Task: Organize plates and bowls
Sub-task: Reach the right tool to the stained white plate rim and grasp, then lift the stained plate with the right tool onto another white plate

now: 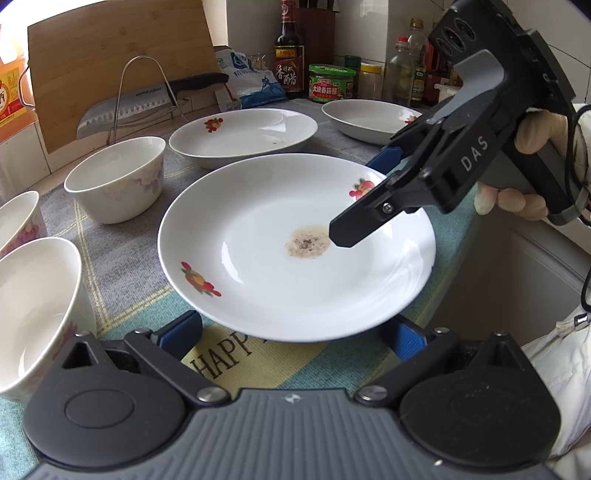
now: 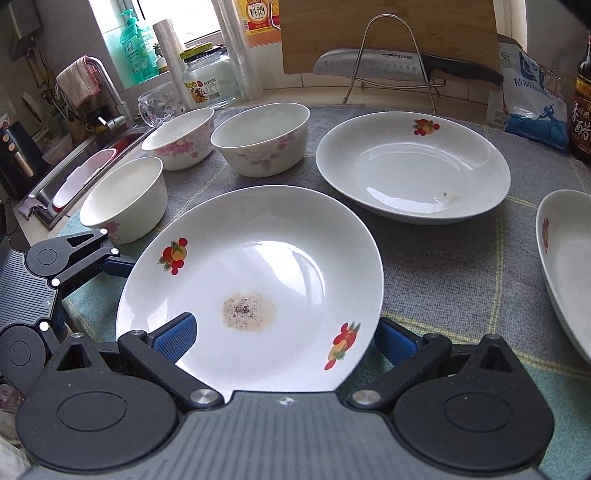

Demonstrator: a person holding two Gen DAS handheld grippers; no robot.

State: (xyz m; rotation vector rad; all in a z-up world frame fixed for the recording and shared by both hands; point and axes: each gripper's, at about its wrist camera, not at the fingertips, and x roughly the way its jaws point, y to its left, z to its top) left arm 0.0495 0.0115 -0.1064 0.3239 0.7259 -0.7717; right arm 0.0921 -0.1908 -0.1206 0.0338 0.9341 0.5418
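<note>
while the stained plate [image 2: 258, 266] lies flat on the cloth, the right gripper [image 2: 284, 338] straddles its near rim, jaws wide, apparently not yet touching; close squarely on that rim. left gripper [image 1: 295, 334] gapes empty beside it; second plate [image 2: 410, 166] waits beyond.

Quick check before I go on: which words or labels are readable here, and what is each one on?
"DAS": body of the right gripper.
"HAPP", cut off by the plate: table mat.
"SUPOR": knife blade.
"料酒": yellow bottle label.
"香醋": dark vinegar bottle.
Green jar, salt bag, other bottles: print too small to read.
</note>
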